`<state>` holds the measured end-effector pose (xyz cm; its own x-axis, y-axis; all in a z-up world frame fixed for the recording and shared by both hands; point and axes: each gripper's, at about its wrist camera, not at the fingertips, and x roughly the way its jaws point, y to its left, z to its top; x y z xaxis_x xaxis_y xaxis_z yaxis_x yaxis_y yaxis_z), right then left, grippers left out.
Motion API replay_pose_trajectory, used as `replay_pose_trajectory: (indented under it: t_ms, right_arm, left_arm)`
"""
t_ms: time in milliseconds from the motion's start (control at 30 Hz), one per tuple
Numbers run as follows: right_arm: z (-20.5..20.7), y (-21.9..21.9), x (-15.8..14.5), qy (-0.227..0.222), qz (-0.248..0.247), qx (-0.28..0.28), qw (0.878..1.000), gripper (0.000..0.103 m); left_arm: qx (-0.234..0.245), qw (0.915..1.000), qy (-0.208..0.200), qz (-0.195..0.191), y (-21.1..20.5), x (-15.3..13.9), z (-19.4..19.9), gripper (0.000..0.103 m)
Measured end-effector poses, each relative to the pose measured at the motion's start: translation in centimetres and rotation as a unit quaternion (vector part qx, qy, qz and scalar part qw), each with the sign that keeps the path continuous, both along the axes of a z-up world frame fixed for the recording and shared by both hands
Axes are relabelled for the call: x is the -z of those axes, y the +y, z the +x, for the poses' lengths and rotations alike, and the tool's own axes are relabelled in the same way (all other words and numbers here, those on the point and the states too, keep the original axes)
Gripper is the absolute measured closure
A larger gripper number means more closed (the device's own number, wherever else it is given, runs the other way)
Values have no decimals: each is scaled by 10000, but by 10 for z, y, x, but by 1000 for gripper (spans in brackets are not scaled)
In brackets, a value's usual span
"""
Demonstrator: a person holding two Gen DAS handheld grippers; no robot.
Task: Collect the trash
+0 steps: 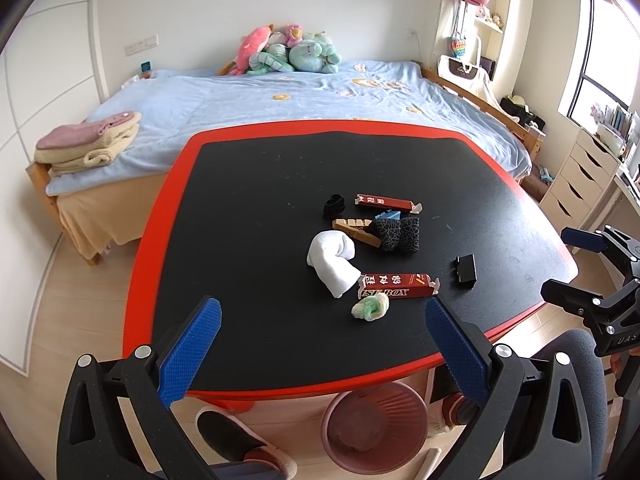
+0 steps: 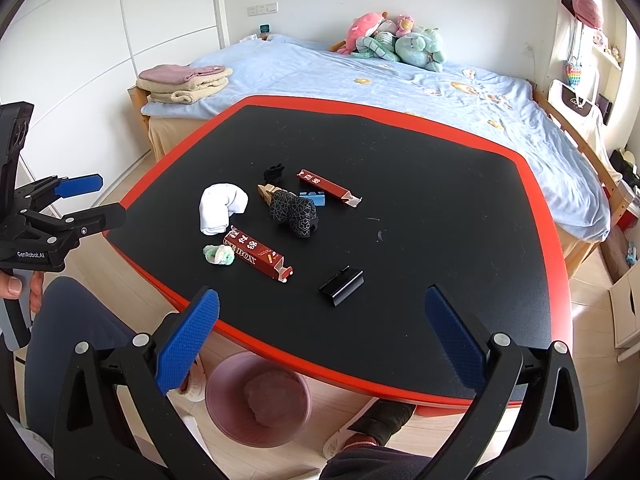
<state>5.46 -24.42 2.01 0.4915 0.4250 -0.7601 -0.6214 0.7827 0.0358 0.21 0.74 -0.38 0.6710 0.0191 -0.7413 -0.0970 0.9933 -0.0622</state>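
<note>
**Two Tongs Wide, Trash Waiting**

Two sets of tongs hung spread and empty over the near edge: left tongs (image 1: 323, 326), right tongs (image 2: 322, 318). On the black, red-rimmed bench (image 1: 256, 184) sat the likely trash: a crumpled green-and-white paper wad (image 1: 370, 307) just beside a torn-open maroon cardboard box (image 1: 398, 285), and a second maroon box (image 1: 386, 202) farther back. The wad looked feather-light and squashy, so a pinch across its middle should have held. The boxes seemed light, hollow and crushable; best taken across the narrow sides, mid-length. Below the bench edge waited a pink ribbed plastic bin (image 2: 258, 398).
</note>
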Motion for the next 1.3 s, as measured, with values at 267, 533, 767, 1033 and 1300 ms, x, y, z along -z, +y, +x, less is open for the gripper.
replay_pose_trajectory:
  t_ms: [267, 533, 767, 1033, 1300]
  right_arm:
    - [0, -1, 3, 73, 56, -79, 9999, 3]
    - [2, -1, 9, 104, -3, -163, 9998, 3]
    - [12, 2, 15, 226, -81, -273, 9993, 3]
    - [35, 8, 31, 339, -301, -656, 9968, 3]
    - [61, 15, 56, 483, -576, -997, 9922, 3]
  left_arm:
    - [-19, 10000, 27, -27, -1, 2, 2, 5]
    - [-33, 9999, 88, -41, 0, 5, 6, 5]
    - [36, 9998, 163, -87, 0, 10, 13, 5]
    - [139, 9990, 382, -162, 4, 21, 38, 5]
    - [237, 9964, 790, -208, 8, 41, 74, 5]
